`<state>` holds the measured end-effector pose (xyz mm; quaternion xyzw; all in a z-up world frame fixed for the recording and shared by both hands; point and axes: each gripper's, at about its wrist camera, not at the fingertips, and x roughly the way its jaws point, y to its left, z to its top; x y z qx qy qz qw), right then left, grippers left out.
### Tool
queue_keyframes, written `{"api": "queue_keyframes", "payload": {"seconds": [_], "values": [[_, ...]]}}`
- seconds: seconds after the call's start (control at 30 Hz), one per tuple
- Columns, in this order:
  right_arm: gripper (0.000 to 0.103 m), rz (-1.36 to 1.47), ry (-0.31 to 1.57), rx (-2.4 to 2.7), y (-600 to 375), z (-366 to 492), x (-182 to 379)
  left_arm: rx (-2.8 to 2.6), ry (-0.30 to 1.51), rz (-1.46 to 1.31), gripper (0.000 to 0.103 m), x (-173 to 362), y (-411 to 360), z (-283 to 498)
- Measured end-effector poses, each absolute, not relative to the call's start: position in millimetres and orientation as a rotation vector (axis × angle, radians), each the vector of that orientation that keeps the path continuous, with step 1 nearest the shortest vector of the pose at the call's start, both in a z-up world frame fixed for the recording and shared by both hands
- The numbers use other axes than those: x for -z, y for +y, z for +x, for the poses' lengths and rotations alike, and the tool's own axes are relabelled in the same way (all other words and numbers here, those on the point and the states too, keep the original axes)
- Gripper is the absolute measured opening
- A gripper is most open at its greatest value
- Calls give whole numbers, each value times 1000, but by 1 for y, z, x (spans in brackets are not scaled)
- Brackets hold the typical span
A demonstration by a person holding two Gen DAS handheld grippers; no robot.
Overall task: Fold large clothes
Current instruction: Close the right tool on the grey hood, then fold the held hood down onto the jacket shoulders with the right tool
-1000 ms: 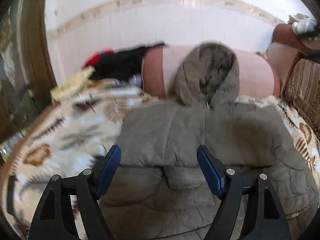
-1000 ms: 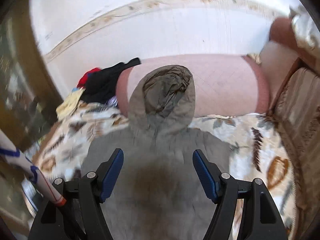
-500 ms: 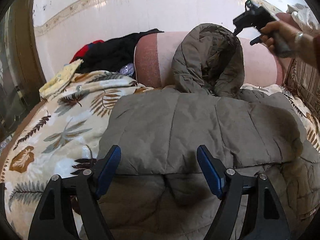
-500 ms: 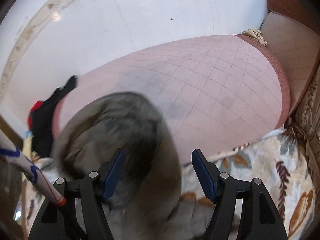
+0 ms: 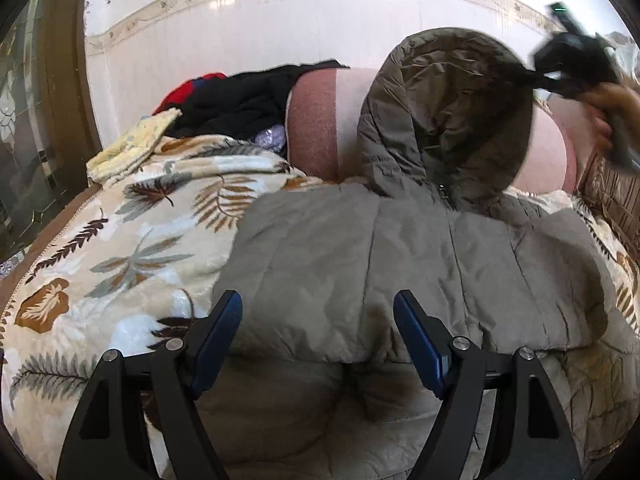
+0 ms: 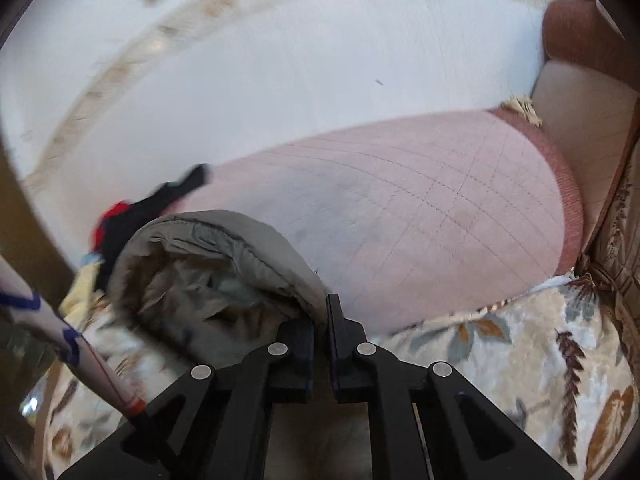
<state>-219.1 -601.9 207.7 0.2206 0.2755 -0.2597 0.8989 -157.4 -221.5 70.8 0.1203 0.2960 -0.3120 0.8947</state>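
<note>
An olive-grey puffer jacket (image 5: 400,272) lies on a leaf-patterned blanket (image 5: 120,248), partly folded, with its hood (image 5: 448,112) standing up against a pink bolster (image 5: 320,120). My left gripper (image 5: 318,332) is open and empty, low over the jacket's folded edge. My right gripper (image 6: 320,320) is shut on the hood's rim (image 6: 256,232); in the left wrist view it shows blurred at the hood's upper right edge (image 5: 568,64).
A pile of black and red clothes (image 5: 236,100) and a yellow cloth (image 5: 132,148) lie at the back left. The pink bolster (image 6: 420,216) runs along the white wall. A patterned sofa side (image 6: 620,240) stands at the right. A dark door frame (image 5: 68,80) is at the left.
My right gripper has come up to the hood and closed on its rim. My left gripper has stayed open over the folded jacket, edging slightly closer.
</note>
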Motion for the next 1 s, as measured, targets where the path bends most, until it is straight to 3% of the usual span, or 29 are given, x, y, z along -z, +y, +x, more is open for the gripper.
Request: {"api": "queue_keyframes", "payload": {"seconds": [0.23,0.4,0.57,0.73,0.8,1.0], "values": [[5,322,564,408,-473,-346,-193,635,549,78,77,-105,-190,-145],[5,280,679,408,-422,-392,-121,707,533,-10,77,-120,-188,-146],[5,315,793,449,-429,-382,-53,869,674,69,77,-84,-244,-160],[6,266,808,469,-428,-376,-49,781,779,315,79,-31,-293,-161],[17,232,826,469,-426,-380,-56,777,764,301,81,-32,-292,-160],[18,249,729,467,-425,-418,-101,786,757,286,81,-32,-287,-161]]}}
